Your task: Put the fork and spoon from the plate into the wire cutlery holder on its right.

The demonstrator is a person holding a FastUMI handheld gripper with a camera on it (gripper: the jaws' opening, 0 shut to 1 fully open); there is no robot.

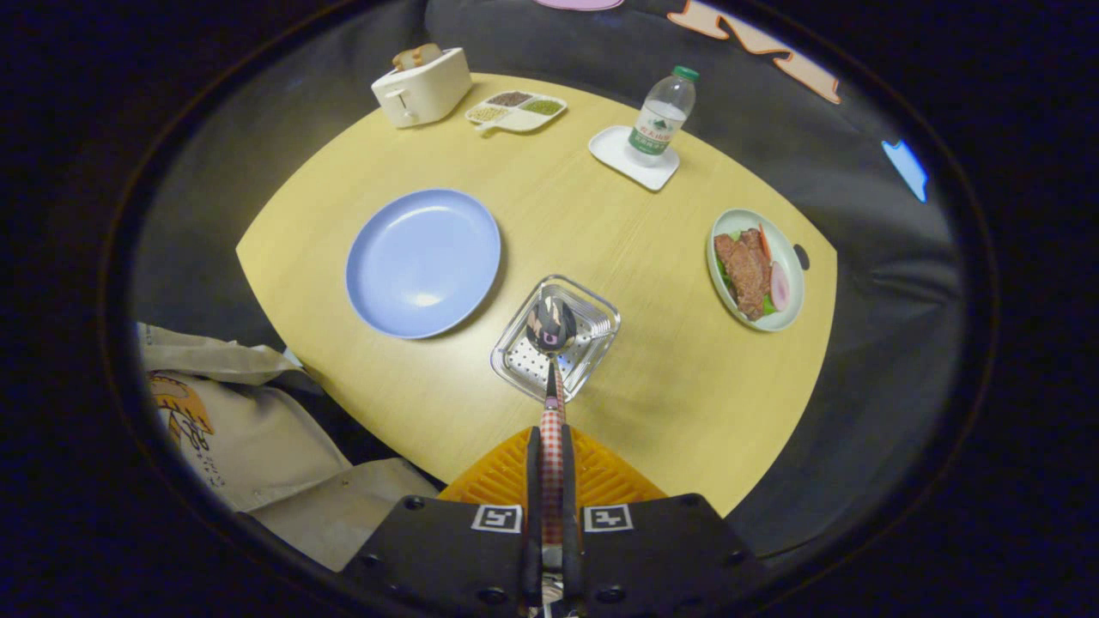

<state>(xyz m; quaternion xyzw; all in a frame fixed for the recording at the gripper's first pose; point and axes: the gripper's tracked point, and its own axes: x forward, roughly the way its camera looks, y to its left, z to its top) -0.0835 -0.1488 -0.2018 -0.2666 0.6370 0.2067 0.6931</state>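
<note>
My gripper [550,436] is shut on the red-checked handle of a spoon [551,326]. The spoon points straight ahead, and its shiny bowl hangs above the square metal cutlery holder [515,354] on the yellow table [670,386]. The holder's perforated floor shows around the spoon bowl. To the left of the holder lies the round blue plate [421,257], with nothing on it. I see no fork.
A green dish of meat and vegetables [755,270] lies to the right of the holder. Beyond are a water bottle [663,116] on a white coaster [627,161], a divided dish of grains [515,110] and a white toaster [421,87]. Paper bags [223,429] sit below the table's left edge.
</note>
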